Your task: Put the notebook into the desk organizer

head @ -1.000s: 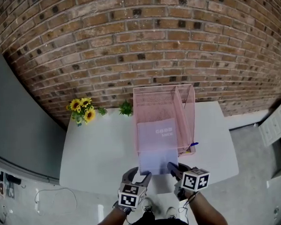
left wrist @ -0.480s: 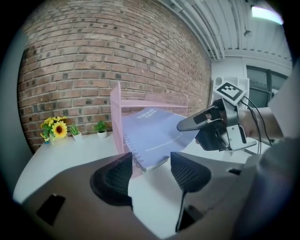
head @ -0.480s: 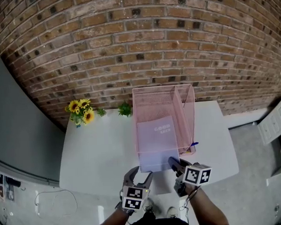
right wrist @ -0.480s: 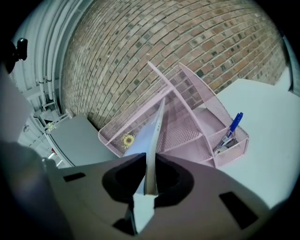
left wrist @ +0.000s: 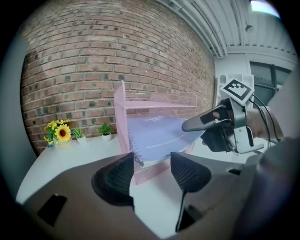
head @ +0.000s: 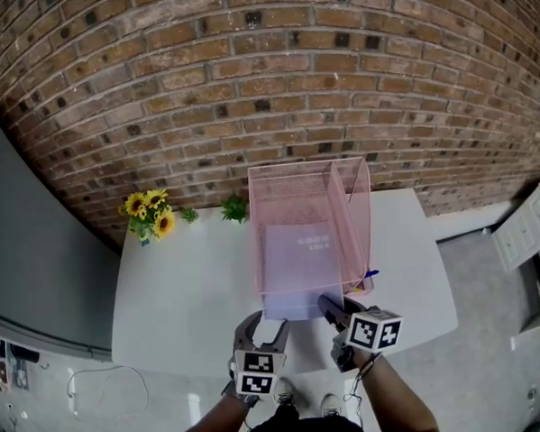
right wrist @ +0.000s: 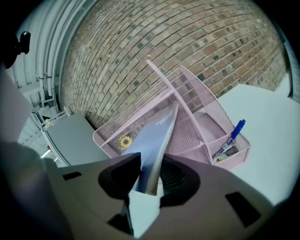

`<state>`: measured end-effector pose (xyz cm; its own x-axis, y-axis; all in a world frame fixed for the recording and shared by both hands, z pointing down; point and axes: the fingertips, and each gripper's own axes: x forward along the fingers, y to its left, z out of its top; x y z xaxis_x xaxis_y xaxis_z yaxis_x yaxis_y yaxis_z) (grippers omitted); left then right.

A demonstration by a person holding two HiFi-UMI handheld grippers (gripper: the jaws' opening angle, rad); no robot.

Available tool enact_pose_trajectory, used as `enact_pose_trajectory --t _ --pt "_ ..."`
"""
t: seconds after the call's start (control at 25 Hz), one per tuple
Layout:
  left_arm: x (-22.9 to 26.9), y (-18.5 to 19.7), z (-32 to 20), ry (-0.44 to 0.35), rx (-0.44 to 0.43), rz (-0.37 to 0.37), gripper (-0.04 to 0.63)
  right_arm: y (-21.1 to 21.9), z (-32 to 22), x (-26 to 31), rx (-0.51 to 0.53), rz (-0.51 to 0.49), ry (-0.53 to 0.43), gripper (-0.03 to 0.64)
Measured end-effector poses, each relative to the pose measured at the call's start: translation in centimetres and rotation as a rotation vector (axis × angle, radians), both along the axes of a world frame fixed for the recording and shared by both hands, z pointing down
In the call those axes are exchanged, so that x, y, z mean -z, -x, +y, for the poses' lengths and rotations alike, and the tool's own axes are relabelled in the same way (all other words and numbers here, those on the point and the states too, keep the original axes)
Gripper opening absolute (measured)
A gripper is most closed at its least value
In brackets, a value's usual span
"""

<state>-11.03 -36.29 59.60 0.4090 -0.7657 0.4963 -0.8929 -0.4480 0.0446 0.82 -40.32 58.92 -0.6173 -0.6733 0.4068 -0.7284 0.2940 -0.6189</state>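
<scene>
The notebook (head: 298,268) lies in the organizer (head: 308,171), its long axis running straight away from the grippers, title end far and near end overhanging the front rim. The right gripper (head: 333,307) is opening around its near corner, which seems loose between the pads. The left gripper (head: 264,328) gapes empty, just short of the notebook. A pen (head: 371,275) sits just beyond the right gripper.

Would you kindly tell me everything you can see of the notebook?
The notebook is thin, with a pale lavender cover, small white print and a spiral binding along its left edge. It lies tilted in the wide compartment of the pink mesh desk organizer, its near end sticking out past the front. Its near right corner sits between the jaws of the right gripper, which are opening. The left gripper is open and clear of it.
</scene>
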Motion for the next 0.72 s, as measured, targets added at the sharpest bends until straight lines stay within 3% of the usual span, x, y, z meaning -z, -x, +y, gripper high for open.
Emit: enact_pose_trajectory --t 0.12,0.24,0.52,0.72 --pt "0.0 0.0 -0.5 0.0 0.01 0.005 0.242 0.2 0.8 -0.6 0.061 0.063 -0.021 0.22" --pt "0.0 -0.2 -0.8 0.002 0.014 0.003 0.243 0.2 1.8 -1.0 0.106 0.135 -0.06 0.259" --pt "0.0 -0.3 -1.3 0.007 0.031 0.015 0.242 -0.8 3.6 -1.2 0.127 0.256 -0.131 0.275" --pt "0.1 -0.4 -1.8 0.013 0.048 0.034 0.244 -1.9 3.5 -1.2 0.099 0.412 -0.199 0.275"
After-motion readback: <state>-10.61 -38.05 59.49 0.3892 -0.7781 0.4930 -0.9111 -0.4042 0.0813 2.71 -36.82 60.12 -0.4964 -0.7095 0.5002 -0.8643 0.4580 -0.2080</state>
